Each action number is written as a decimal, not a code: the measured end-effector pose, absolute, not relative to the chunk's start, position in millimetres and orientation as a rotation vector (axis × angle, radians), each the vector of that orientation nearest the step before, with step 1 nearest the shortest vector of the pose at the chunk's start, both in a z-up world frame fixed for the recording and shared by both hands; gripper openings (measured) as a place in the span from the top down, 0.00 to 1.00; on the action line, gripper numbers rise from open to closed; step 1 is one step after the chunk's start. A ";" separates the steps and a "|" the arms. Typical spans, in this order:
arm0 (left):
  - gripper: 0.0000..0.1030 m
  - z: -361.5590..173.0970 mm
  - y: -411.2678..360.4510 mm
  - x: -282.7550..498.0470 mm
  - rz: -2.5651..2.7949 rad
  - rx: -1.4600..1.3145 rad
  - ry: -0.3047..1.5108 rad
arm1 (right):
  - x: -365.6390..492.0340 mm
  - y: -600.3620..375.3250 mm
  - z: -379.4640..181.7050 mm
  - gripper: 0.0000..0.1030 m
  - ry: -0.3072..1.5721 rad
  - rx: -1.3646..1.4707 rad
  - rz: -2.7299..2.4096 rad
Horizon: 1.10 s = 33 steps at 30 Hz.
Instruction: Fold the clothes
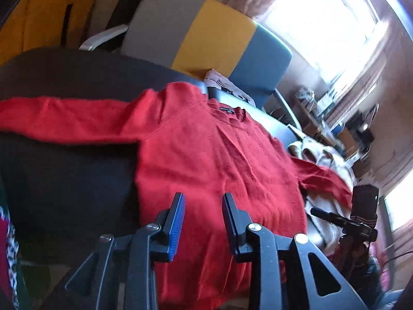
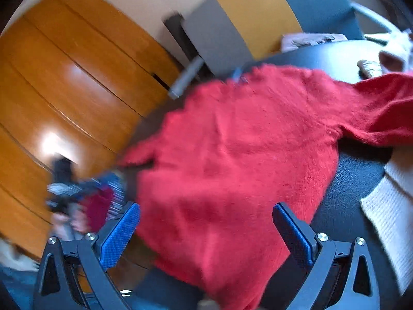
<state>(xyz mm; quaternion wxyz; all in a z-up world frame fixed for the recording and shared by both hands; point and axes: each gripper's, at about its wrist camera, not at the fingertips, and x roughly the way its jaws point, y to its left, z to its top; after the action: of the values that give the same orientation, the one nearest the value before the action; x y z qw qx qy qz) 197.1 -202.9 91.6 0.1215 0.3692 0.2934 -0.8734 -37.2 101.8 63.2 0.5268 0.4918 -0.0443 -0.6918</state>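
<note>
A fuzzy red sweater (image 1: 211, 155) lies face up on the black table (image 1: 64, 180), its collar at the far side and both sleeves spread out sideways. My left gripper (image 1: 202, 201) hovers over the sweater's lower body, jaws apart, with only the fabric below showing through the gap. The right wrist view shows the same sweater (image 2: 232, 155), blurred. My right gripper (image 2: 206, 209) stands wide open above its hem, nothing pinched. The other hand-held gripper (image 1: 361, 219) shows at the right edge of the left wrist view.
A cream knit garment (image 2: 387, 206) lies beside the sweater's right sleeve. A grey, yellow and blue chair (image 1: 206, 31) stands behind the table. Orange wooden cupboard doors (image 2: 64, 90) fill the left. A red patterned garment (image 1: 7, 245) hangs at the table's near left edge.
</note>
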 end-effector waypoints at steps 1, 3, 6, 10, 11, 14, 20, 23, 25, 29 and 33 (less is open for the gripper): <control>0.71 90.4 -197.4 185.4 -2.562 1.082 0.827 | -38.9 94.7 57.1 0.00 -0.108 1.197 -1.652; 0.70 78.2 -190.3 161.0 -2.567 1.116 0.771 | -42.4 80.6 45.0 0.00 -0.113 1.239 -1.647; 0.70 49.6 -186.4 125.6 -2.526 1.184 0.685 | -53.0 62.6 34.2 0.00 -0.080 1.260 -1.705; 0.70 10.6 -203.0 102.2 -2.408 1.188 0.663 | -76.4 39.4 15.0 0.00 -0.053 1.286 -1.821; 0.70 4.5 -209.8 101.1 -2.399 1.157 0.684 | -82.1 34.1 11.1 0.00 -0.042 1.284 -1.851; 0.70 -3.0 -224.6 94.8 -2.399 1.102 0.690 | -91.7 19.2 8.7 0.00 -0.034 1.243 -1.916; 0.65 -8.1 -227.6 61.4 -2.404 1.109 0.424 | -108.9 -23.7 1.6 0.00 0.204 1.145 -2.000; 0.64 -10.2 -234.8 56.4 -2.412 1.098 0.451 | -112.8 -49.3 -2.4 0.00 0.425 1.076 -1.994; 0.64 -11.6 -237.9 61.6 -2.426 1.079 0.507 | -119.8 -59.0 -4.2 0.00 0.489 1.052 -1.978; 0.64 -12.0 -234.3 63.8 -2.425 1.068 0.504 | -129.3 -60.4 -4.5 0.00 0.486 1.060 -1.961; 0.64 -11.0 -229.5 65.1 -2.413 1.070 0.465 | -111.9 -45.6 -4.1 0.00 0.462 1.083 -1.962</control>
<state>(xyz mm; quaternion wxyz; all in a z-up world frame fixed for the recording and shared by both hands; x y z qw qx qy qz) 65.1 -229.5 -11.0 0.2285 0.3888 0.1688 -0.8764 -111.9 -45.6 -4.1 0.4138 0.4307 0.1838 -0.7807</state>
